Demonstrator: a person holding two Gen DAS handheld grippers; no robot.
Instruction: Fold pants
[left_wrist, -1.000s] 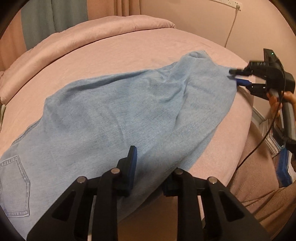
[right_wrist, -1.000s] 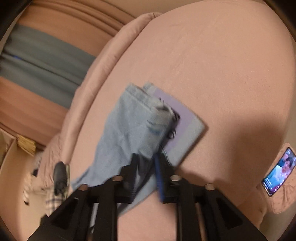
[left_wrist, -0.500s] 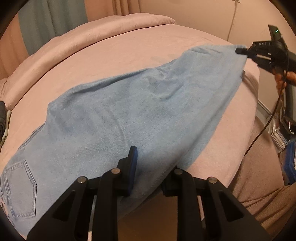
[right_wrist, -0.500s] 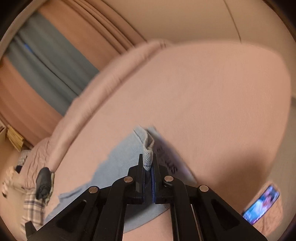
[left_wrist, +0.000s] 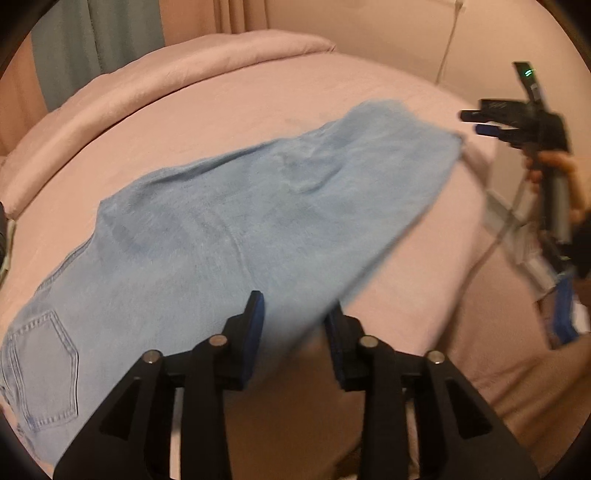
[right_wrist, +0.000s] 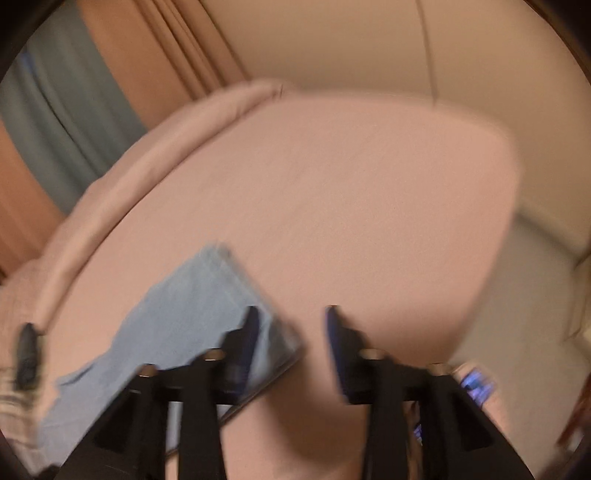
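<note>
Both grippers gape empty: the pants (left_wrist: 236, 229) lie flat on the bed (left_wrist: 258, 96), long axis running from the left gripper (left_wrist: 293, 325) by the near edge to the right gripper (left_wrist: 480, 122) just off the hem.

Nothing here can be read. The right gripper (left_wrist: 476, 123) has a pale mark on its black body and a small green light above it, both too blurred to make out. The phone (right_wrist: 474, 384) at the edge of the bed (right_wrist: 332, 206) shows only a blue glow, and the pants (left_wrist: 229, 240) carry stitching on the back pocket but no label.
</note>
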